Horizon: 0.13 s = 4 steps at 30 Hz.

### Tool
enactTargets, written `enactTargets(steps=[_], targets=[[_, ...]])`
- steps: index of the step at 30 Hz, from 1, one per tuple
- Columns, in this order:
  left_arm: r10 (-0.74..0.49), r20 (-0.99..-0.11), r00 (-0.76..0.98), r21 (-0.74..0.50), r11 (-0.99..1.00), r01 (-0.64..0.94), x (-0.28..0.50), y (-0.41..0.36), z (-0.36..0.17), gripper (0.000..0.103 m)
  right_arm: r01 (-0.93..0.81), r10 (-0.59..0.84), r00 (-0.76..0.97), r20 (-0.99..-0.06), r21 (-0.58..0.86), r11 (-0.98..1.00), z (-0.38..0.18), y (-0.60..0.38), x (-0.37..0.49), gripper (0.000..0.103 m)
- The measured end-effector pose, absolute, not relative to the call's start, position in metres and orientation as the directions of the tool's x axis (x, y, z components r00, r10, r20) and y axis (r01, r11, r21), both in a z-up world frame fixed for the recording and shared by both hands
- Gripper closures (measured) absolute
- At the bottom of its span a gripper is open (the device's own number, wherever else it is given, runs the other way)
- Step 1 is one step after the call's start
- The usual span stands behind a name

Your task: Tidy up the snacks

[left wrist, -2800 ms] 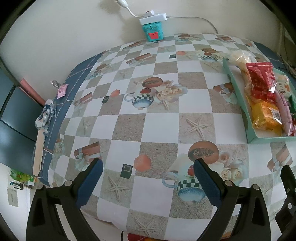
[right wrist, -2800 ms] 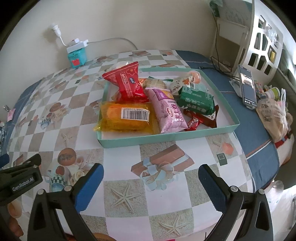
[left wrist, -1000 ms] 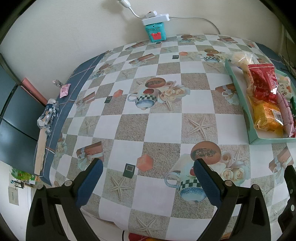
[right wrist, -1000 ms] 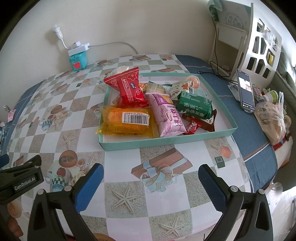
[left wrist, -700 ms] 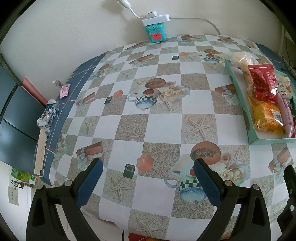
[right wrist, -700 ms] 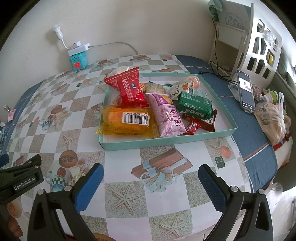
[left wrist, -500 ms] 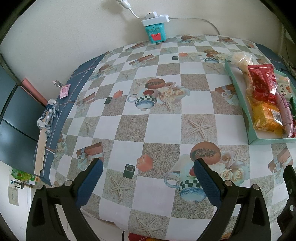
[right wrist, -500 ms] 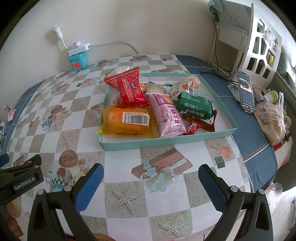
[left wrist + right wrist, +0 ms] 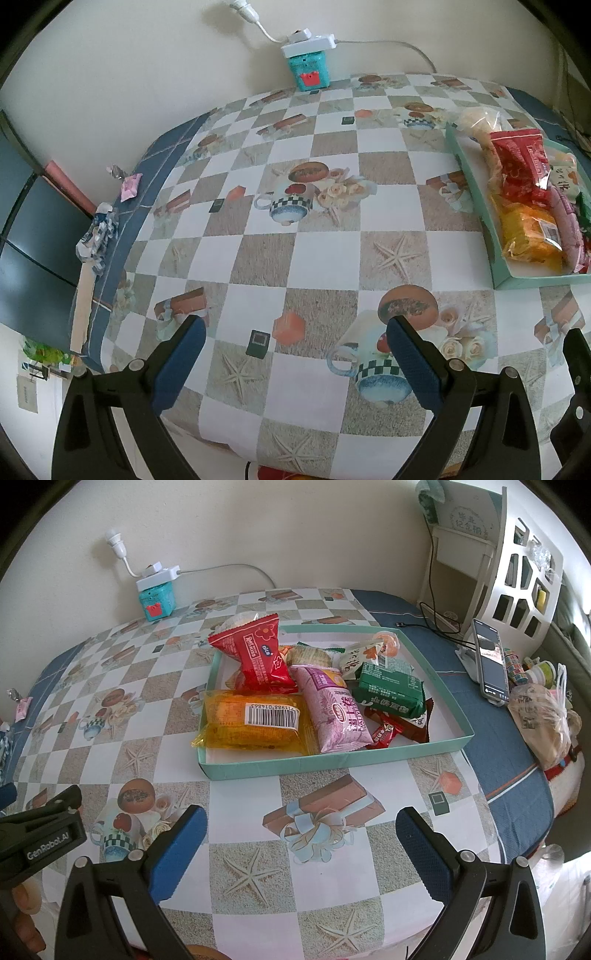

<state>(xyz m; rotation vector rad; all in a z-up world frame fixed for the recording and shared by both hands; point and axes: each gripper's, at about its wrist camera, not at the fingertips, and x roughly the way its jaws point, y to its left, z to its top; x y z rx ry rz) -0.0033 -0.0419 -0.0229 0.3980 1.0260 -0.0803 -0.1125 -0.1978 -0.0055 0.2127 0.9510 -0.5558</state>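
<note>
While both grippers hang spread and empty, bare tablecloth (image 9: 295, 258) lies left of the tray (image 9: 332, 764).
Left gripper (image 9: 295, 354), right gripper (image 9: 301, 840): position unchanged since earlier frames.

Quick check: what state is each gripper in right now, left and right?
Left gripper: open, holding nothing.
Right gripper: open, holding nothing.

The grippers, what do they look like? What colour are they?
Each gripper, left and right, has a black frame shaped like a V, small silver screws, and two fingers with bumpy blue pads. White letters on the left one's side say GenRobot.AI.
</note>
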Motion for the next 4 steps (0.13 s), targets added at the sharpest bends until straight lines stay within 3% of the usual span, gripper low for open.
enactTargets(steps=[4], targets=[[0.114,-0.843,0.526,0.283,0.925,0.254,-0.005,-0.0438,-0.0228,0.005,0.537,-0.356,0.454,-0.817,-0.067,0.841,-0.0055,-0.1977,-0.1126,0.0]])
